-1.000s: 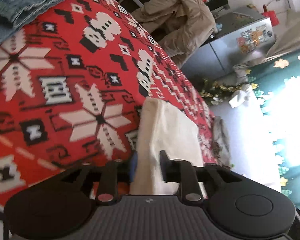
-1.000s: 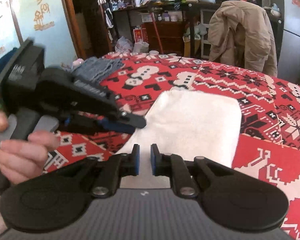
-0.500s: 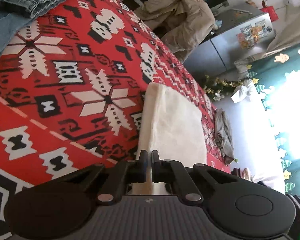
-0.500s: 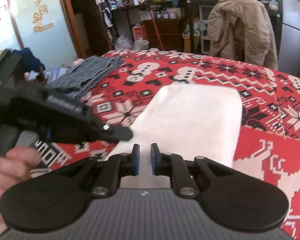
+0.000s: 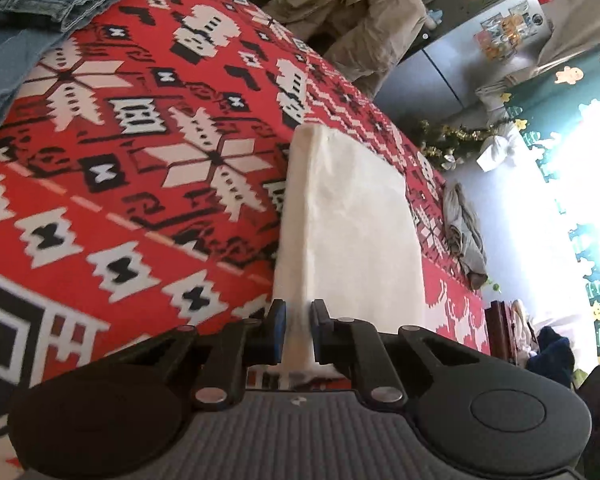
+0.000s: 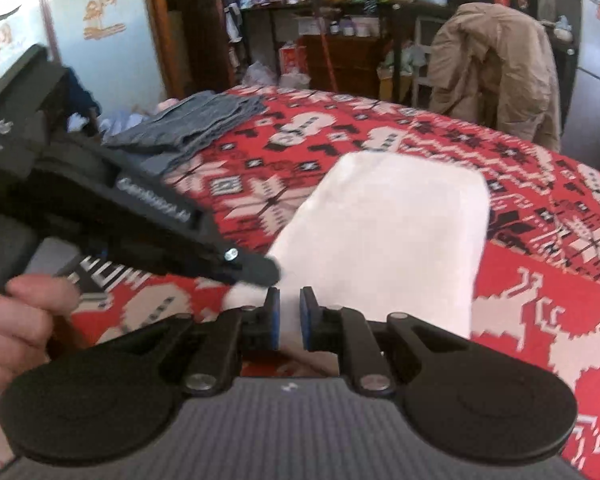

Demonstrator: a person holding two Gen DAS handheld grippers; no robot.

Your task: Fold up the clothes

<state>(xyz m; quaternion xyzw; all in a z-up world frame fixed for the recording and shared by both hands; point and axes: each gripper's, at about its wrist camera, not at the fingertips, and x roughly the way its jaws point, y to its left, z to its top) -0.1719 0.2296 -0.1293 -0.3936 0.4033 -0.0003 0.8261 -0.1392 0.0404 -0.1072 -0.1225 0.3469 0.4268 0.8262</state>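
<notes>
White cloth (image 6: 396,232) lies folded on the red patterned tabletop (image 5: 148,152); soft, light, limp, best taken at near corners; left gripper (image 5: 298,330) and right gripper (image 6: 286,318) each pinch its near edge, narrowly parted.

Cluttered room. Far side: dark shelving unit (image 6: 332,12) w/ bottles & boxes, wooden door frame (image 6: 162,32) at left. Tan coat (image 6: 496,68) draped over a chair, far right. Pale blue wall (image 6: 100,20) w/ gold decals. Left wrist view: grey fridge (image 5: 480,56) w/ stickers, tinsel garland (image 5: 460,136), strong window glare (image 5: 588,168) at right.
</notes>
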